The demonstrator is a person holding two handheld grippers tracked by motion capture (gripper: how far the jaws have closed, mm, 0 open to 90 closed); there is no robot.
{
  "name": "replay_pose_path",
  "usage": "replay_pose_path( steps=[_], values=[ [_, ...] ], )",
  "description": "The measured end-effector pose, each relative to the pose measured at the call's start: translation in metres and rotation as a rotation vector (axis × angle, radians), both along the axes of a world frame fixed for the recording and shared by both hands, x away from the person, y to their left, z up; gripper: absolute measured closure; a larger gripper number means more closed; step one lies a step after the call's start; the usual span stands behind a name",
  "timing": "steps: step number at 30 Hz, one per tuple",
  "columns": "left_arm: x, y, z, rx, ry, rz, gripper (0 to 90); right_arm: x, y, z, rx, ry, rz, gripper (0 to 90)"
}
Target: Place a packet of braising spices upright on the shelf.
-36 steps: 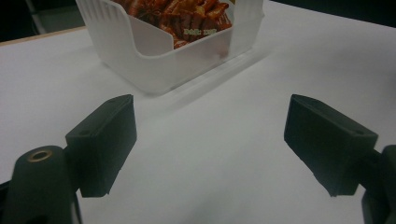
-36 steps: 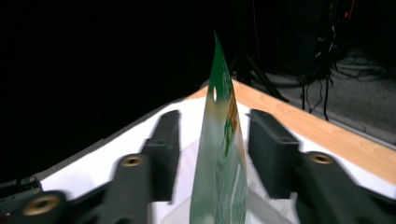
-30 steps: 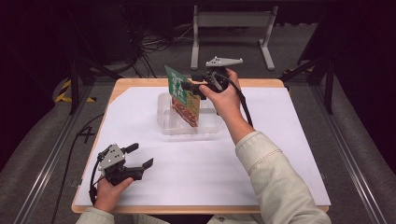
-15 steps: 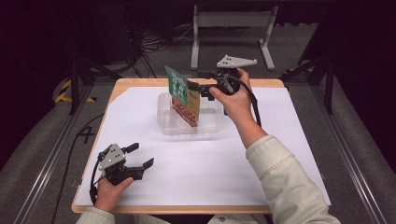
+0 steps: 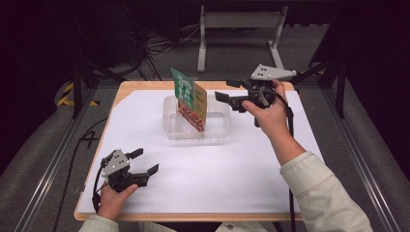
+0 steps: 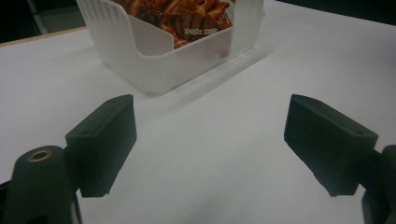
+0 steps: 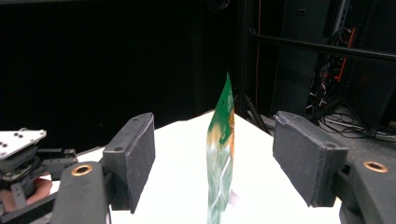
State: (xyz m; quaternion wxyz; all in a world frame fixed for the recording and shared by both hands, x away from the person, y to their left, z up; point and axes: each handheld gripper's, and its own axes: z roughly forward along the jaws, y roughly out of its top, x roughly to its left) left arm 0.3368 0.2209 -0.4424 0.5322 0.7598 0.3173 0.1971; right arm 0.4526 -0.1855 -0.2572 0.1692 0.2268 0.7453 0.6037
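Observation:
A green and orange snack bag (image 5: 190,98) stands upright in a clear plastic bin (image 5: 218,132) at the table's far middle. My right gripper (image 5: 226,90) is open, raised just right of the bag and apart from it. In the right gripper view the bag's thin edge (image 7: 220,149) shows between the open jaws, farther off. My left gripper (image 5: 143,161) rests open near the table's front left corner. The left gripper view shows the bin (image 6: 154,60) ahead with the bag's orange print (image 6: 187,16) inside.
White paper (image 5: 217,179) covers the wooden table (image 5: 145,86). A metal stand (image 5: 239,21) and cables lie on the floor beyond the far edge. Dark rails run along both sides of the table.
My right gripper has let go of the bag and drawn back to the right, its jaws opening. The bag stays standing in the bin. The left gripper has not moved.

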Motion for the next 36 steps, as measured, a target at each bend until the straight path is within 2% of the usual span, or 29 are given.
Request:
replay_pose_path(
  steps=[4, 9, 15, 24, 30, 36],
  values=[
    [0.000, -0.001, 0.000, 0.004, -0.001, -0.001, 17.7, -0.010, -0.015, -0.001, -0.005, -0.005, -0.006, 29.4],
    [0.000, -0.001, 0.000, 0.003, 0.000, 0.000, 17.7, -0.024, -0.035, -0.004, -0.054, -0.013, -0.023, 28.7],
    [0.000, -0.001, 0.000, 0.007, 0.001, 0.003, 17.7, -0.039, -0.056, -0.008, -0.053, -0.013, -0.032, 27.5],
    [-0.001, 0.000, 0.000, 0.006, 0.000, 0.004, 17.7, -0.055, -0.073, -0.022, -0.062, -0.010, -0.052, 26.9],
    [-0.001, -0.001, 0.001, -0.002, 0.001, -0.003, 17.6, -0.074, -0.085, -0.044, -0.089, -0.042, -0.051, 26.8],
    [-0.002, -0.001, 0.001, -0.005, -0.007, -0.006, 17.5, -0.087, -0.093, -0.067, -0.108, -0.042, -0.058, 26.4]
  ],
)
